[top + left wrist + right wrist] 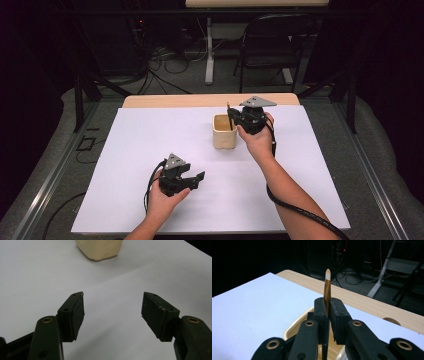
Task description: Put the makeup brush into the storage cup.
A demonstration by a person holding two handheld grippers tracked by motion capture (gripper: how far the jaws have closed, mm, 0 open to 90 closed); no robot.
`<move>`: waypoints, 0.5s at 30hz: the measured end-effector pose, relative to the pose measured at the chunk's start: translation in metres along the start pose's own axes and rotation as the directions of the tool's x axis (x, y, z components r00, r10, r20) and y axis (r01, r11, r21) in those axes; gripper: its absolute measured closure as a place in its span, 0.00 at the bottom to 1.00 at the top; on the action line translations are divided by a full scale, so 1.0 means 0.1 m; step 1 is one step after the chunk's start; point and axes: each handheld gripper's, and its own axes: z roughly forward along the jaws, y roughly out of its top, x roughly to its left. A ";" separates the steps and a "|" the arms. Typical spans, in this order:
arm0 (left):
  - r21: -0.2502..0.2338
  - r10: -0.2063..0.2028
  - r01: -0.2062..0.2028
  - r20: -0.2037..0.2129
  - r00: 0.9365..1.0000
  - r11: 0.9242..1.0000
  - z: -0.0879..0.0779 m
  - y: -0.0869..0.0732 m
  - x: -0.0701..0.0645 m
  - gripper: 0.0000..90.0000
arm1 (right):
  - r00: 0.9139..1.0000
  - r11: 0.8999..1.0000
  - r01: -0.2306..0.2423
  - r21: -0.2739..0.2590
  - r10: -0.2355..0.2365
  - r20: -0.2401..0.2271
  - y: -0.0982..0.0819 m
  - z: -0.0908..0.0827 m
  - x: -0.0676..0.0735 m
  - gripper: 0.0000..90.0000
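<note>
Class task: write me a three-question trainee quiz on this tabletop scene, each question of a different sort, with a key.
1. True or false: the left gripper is clamped on the cream cup.
2. Multiple choice: the right gripper holds (A) a thin brown stick with a pale tip, (B) a spoon, (C) nothing.
3. Short answer: where is the stick in relation to the cup?

Key
1. False: its jaws stand open over the white sheet, apart from the cup.
2. A.
3. It is held upright above the cup's open mouth, its lower end pointing into the cup.
</note>
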 end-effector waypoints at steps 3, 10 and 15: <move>0.000 -0.001 0.001 0.000 1.000 1.000 0.00 0.00 0.00 0.39 | 1.000 1.000 0.002 0.005 -0.002 -0.001 -0.02 0.01 0.01 0.93; 0.000 0.000 0.000 0.001 1.000 1.000 0.00 0.00 0.00 0.39 | 1.000 1.000 0.003 0.015 -0.003 -0.004 -0.07 0.04 0.02 0.93; -0.003 -0.003 0.003 0.002 1.000 1.000 0.00 0.00 0.00 0.39 | 1.000 1.000 -0.002 0.022 0.002 -0.003 -0.09 0.05 0.02 0.93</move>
